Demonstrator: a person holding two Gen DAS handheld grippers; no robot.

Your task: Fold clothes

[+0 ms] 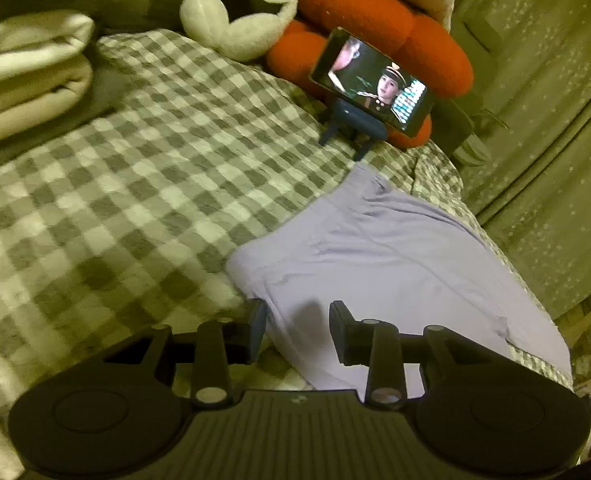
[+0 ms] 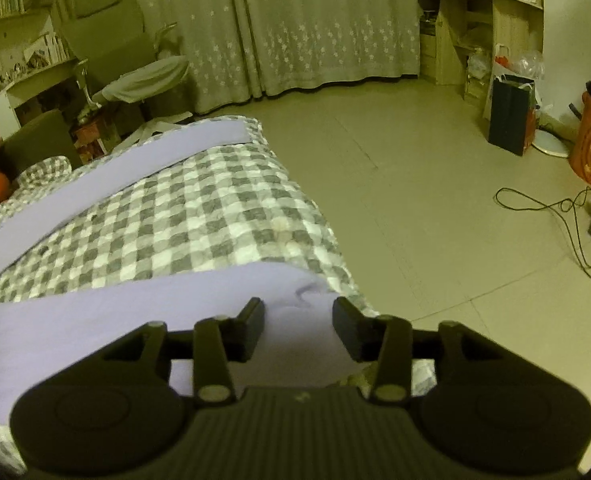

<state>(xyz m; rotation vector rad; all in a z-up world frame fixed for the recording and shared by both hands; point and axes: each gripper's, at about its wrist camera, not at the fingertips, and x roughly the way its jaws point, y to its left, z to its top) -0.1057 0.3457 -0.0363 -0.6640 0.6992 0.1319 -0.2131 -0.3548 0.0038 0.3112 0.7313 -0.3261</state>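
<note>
Lavender trousers (image 1: 375, 248) lie spread on the checked bed cover (image 1: 135, 184). In the left wrist view the waist end lies flat under my left gripper (image 1: 297, 326), whose jaws stand apart above the cloth without pinching it. In the right wrist view one trouser leg (image 2: 95, 320) runs across the near bed corner and the other leg (image 2: 107, 176) lies further back. My right gripper (image 2: 298, 324) hovers over the near leg's end, jaws apart, nothing pinched between the pads.
A phone on a stand (image 1: 369, 88) plays video by orange cushions (image 1: 379, 28) and a white plush ring (image 1: 239, 8). Folded white bedding (image 1: 27, 72) sits at the left. Beyond the bed edge (image 2: 327, 216) lie tiled floor, a black cable (image 2: 555, 212), bags (image 2: 511, 116) and curtains (image 2: 315, 24).
</note>
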